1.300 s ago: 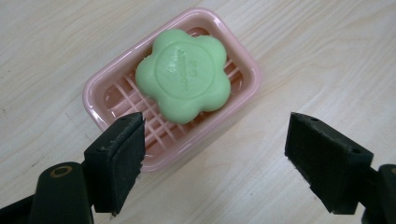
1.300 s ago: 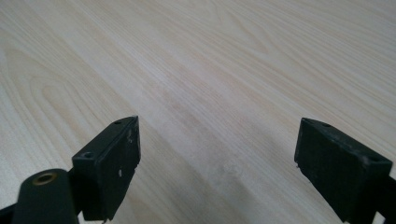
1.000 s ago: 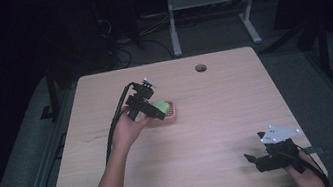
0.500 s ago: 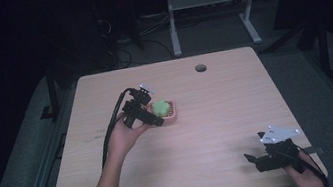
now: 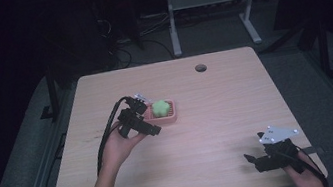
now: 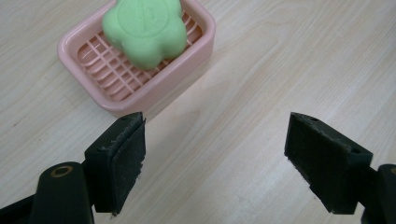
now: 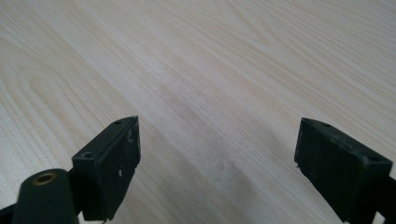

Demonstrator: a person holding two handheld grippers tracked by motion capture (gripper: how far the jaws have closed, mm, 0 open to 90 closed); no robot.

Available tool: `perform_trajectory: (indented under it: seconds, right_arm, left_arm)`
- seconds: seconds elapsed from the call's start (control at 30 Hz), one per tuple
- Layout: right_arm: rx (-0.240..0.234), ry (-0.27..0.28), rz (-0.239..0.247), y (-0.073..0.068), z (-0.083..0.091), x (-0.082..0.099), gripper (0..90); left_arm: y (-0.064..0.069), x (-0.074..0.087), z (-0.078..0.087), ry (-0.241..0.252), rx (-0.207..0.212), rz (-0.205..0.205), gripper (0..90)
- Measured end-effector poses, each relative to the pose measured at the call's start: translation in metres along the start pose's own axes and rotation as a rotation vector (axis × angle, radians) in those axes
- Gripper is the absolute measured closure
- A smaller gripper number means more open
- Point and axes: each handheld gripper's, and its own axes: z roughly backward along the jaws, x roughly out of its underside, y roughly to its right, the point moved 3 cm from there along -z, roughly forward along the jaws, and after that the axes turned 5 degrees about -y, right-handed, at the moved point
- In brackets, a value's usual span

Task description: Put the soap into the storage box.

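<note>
With the flower-shaped green soap (image 6: 143, 29) lying in the pink plastic slatted soap dish (image 6: 195, 51) just ahead of the spread, empty left tongs (image 6: 215, 154), the placing step looks finished, and the spread right tongs (image 7: 217, 163) hover over bare wooden tabletop (image 7: 233, 56).

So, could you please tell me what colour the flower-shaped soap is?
The soap is light green, clearest in the left gripper view.

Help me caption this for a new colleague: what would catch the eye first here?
The green flower-shaped soap in its pink ridged dish, left of the table's middle, stands out against the pale wooden table. Just short of the dish, the left gripper is open, holding nothing. The right gripper is open at the near right corner.
</note>
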Motion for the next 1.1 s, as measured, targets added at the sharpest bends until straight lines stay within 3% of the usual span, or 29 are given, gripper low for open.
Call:
perform_trajectory:
  seconds: [0.3,1.1]
  right_arm:
    - [0.010,0.003,-0.002,0.001,0.000,0.001,13.8]
    - [0.016,-0.006,-0.008,0.002,-0.002,0.002,13.8]
  left_arm:
    - [0.005,0.010,0.000,0.004,0.011,-0.019,20.4]
    - [0.009,0.050,0.010,0.035,0.014,-0.007,19.5]
